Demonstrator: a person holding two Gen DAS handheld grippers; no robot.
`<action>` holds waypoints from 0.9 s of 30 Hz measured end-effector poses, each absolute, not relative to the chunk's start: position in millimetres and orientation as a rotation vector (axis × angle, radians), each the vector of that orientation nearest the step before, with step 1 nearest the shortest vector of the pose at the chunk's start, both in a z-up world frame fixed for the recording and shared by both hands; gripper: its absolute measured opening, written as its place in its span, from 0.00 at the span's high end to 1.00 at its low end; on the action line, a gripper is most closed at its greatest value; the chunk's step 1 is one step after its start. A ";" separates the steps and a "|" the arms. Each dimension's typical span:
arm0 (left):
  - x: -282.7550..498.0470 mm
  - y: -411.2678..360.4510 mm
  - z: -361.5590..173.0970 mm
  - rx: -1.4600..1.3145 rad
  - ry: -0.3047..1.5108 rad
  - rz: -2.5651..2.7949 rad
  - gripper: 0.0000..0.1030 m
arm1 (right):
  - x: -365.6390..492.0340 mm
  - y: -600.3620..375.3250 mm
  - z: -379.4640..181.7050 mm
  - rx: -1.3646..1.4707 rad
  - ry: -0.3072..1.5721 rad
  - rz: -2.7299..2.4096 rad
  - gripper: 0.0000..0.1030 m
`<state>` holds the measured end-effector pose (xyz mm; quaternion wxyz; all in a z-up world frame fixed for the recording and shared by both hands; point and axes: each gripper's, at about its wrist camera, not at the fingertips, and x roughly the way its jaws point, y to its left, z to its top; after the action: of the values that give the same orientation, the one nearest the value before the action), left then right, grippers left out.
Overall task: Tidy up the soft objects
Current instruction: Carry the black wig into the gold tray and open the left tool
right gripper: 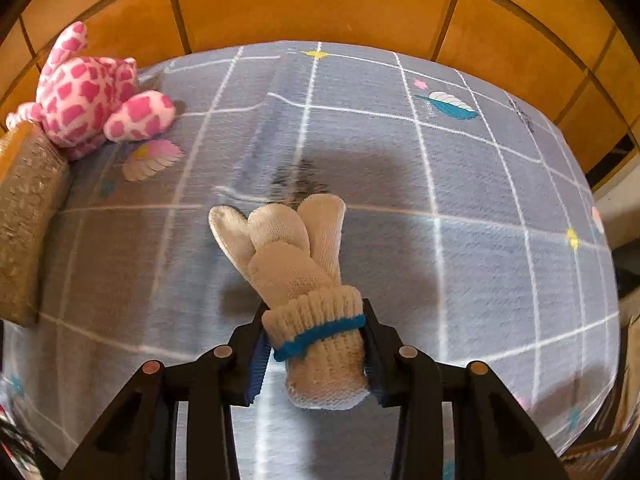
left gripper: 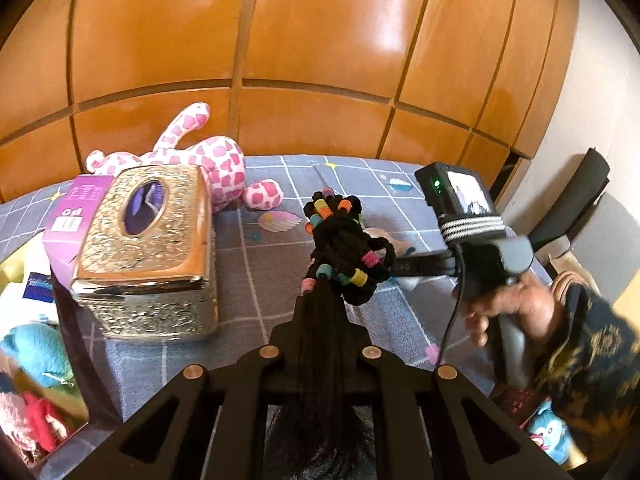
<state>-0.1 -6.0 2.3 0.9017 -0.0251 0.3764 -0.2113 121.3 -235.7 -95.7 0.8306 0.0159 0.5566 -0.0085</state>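
Currently both grippers hold soft things lifted off the bench (right gripper: 480, 200), mid-carry toward storage.

Largest first: the grid-patterned cloth covers the bench, and at the left edge of the left view a bin (left gripper: 80, 360) already holds a blue plush toy (left gripper: 36, 352) and red and pink soft items, though blur there makes its shape uncertain. Next, the ornate gold tissue box (left gripper: 148, 248) stands beside a purple carton (left gripper: 72, 216), with the pink spotted plush (left gripper: 208, 160) lying behind it. The right gripper (right gripper: 316, 356) has its jaws clenched on the cuff of a cream knitted glove bundle (right gripper: 304, 272) ringed by a blue band. The left gripper (left gripper: 320, 312) has its jaws clamped on a black braided hairpiece (left gripper: 340, 240) with coloured beads. Next, I judge, each item must be carried to the bin and released inside.
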 end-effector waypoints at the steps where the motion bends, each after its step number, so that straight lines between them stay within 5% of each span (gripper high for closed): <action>1: 0.1 -2.7 3.3 -0.058 0.777 -0.432 0.90 | 118.7 -228.4 -94.7 0.055 1.166 0.000 0.62; 27: -6.9 167.0 -10.0 -0.282 0.777 0.003 0.90 | 88.5 -189.9 -111.5 -0.017 1.001 -0.037 0.60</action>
<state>-6.9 167.0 -10.0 0.9158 -0.1368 0.3777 0.0014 88.5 -189.9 -111.5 0.8770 -0.0080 0.4800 -0.0178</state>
